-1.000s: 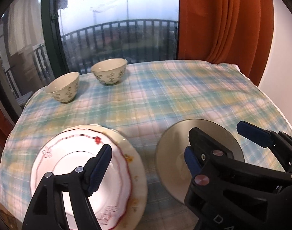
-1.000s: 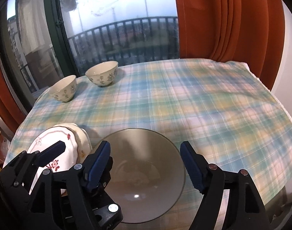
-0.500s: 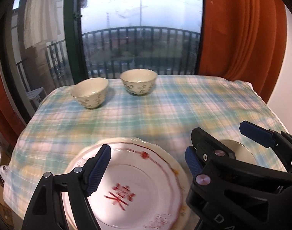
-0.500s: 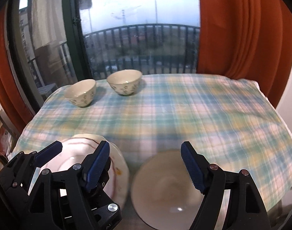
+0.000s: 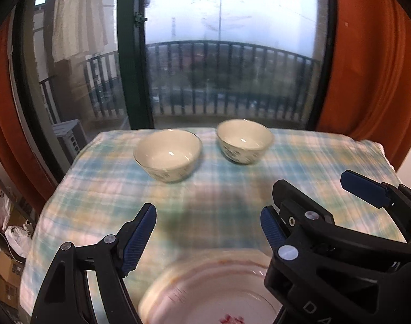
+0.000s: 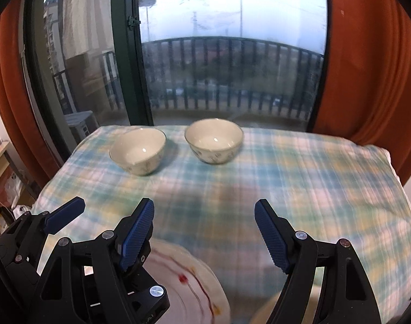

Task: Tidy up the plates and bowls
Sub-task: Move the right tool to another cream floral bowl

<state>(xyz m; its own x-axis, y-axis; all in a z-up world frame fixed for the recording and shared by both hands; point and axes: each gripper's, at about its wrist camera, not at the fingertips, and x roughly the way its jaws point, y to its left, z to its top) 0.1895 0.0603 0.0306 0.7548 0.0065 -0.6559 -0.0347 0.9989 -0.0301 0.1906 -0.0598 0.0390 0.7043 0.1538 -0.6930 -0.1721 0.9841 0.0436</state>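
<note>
Two cream bowls with small blue flowers stand side by side at the table's far edge: the left bowl and the right bowl. A white plate with red trim lies on a cream plate at the near edge. The rim of a grey plate shows at the bottom of the right wrist view. My left gripper is open and empty above the stacked plates. My right gripper is open and empty beside it on the right.
The table wears a blue, yellow and white plaid cloth. Behind it stand a glass balcony door with a dark green frame and orange curtains. Boxes and bags lie on the floor to the left.
Both grippers have tilted up and moved forward. The plates slid to the bottom of both views and the two bowls came nearer the centre. Both jaws stayed open.
</note>
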